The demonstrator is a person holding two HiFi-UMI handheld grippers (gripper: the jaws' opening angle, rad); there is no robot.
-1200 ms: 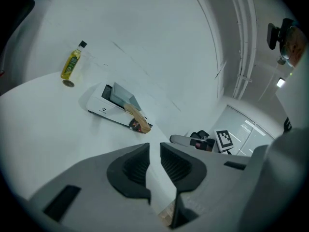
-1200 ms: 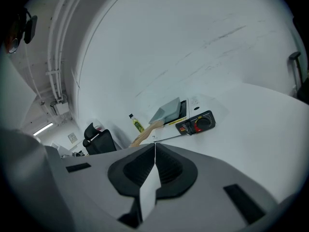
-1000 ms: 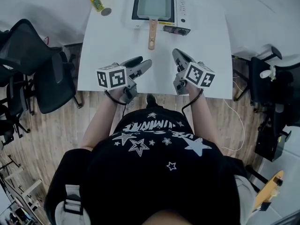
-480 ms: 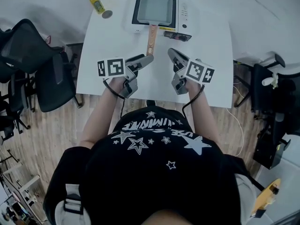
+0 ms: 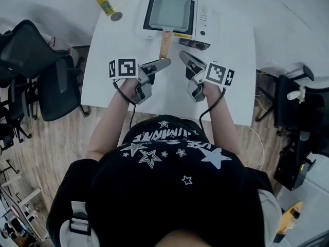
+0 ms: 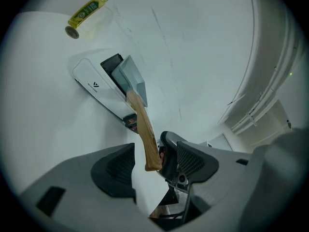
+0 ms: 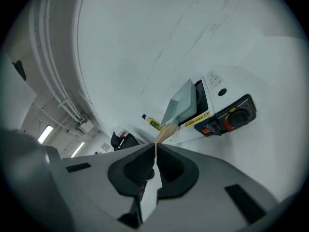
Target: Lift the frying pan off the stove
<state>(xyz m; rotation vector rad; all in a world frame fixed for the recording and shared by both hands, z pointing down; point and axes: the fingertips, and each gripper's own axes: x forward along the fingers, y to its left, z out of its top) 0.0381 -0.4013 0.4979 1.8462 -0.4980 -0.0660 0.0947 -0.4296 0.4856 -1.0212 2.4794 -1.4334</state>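
Bearing table [image 5: 110,50]: a white top that carries everything. Nothing has been raised from it yet.
Stove [image 5: 202,18]: white, at the table's far edge, with its knob side to the right. The pan sits on its dark plate.
Frying pan [image 5: 170,10]: grey and rectangular, lying flat on the stove. The lift has not begun, so the whole task is left to do.
Handle [image 5: 164,42]: wooden, running from the pan toward the person. Its free end hangs over the table just past the stove's front.
Left gripper [image 5: 162,64]: its jaws have just been opening and now stand wide apart. In the left gripper view the handle's free end shows in the gap between them and touches neither pad, so nothing is gripped. It probably has to slide further along the handle, close on it, then raise it.
Right gripper [image 5: 185,59]: its jaws are pressed together on nothing. It sits just right of the handle's end, near the stove's front, and touches neither.
Bottle [image 5: 104,0]: yellow, at the table's far left, well apart from the pan.
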